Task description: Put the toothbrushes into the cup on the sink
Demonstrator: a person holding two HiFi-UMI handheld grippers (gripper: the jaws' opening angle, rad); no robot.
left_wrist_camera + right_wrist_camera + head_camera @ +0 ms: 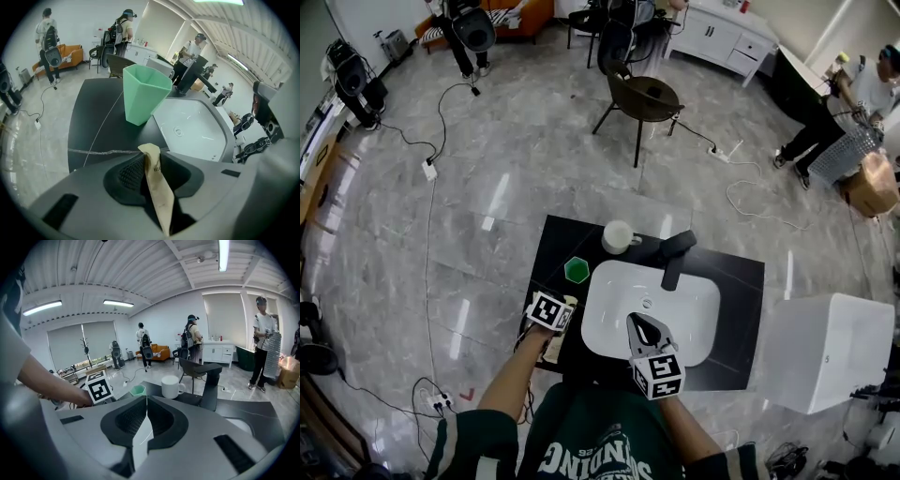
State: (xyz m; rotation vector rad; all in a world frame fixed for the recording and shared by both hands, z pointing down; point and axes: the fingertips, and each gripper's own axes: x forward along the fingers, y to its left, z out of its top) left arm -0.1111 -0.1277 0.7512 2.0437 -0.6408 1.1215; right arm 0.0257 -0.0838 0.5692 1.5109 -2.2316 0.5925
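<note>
The left gripper (151,161) is clamped on 1 paper-wrapped toothbrush (159,197) just short of the empty-looking green cup (145,93) on the worktop (93,122) beside the sink (197,136), the right gripper (144,404) is closed on nothing, so delivery likely remains.

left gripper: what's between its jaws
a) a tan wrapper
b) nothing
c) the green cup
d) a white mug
a: in the left gripper view, the left gripper has its jaws closed on a tan wrapper, while the green cup stands apart, ahead on the counter.
</note>
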